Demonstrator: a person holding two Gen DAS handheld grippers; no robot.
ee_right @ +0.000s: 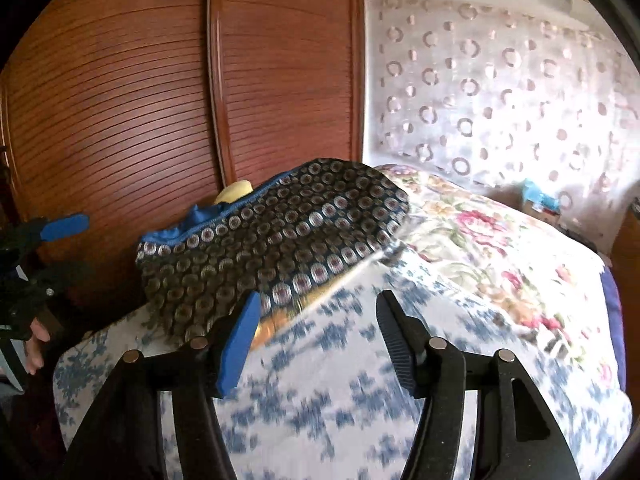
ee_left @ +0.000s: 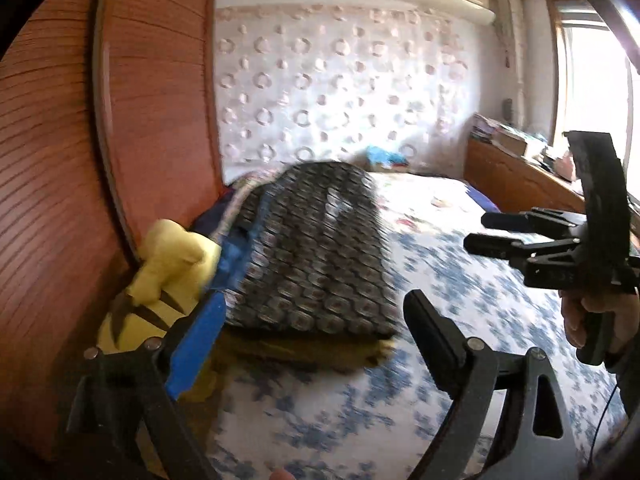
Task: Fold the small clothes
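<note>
A dark garment with a ring pattern and blue lining (ee_left: pixel 316 248) lies bunched on the blue-and-white bedspread (ee_left: pixel 440 280), on top of an olive-yellow cloth (ee_left: pixel 304 350). It also shows in the right wrist view (ee_right: pixel 264 240). My left gripper (ee_left: pixel 312 320) is open and empty, just in front of the garment. My right gripper (ee_right: pixel 316 320) is open and empty, near the garment's front edge. The right gripper also appears at the right of the left wrist view (ee_left: pixel 486 232), held above the bed.
A yellow plush toy (ee_left: pixel 168 272) sits against the wooden wardrobe doors (ee_left: pixel 120 140) left of the garment. A floral quilt (ee_right: pixel 500 248) covers the far bed. A wooden cabinet (ee_left: pixel 516 176) with clutter stands by the window.
</note>
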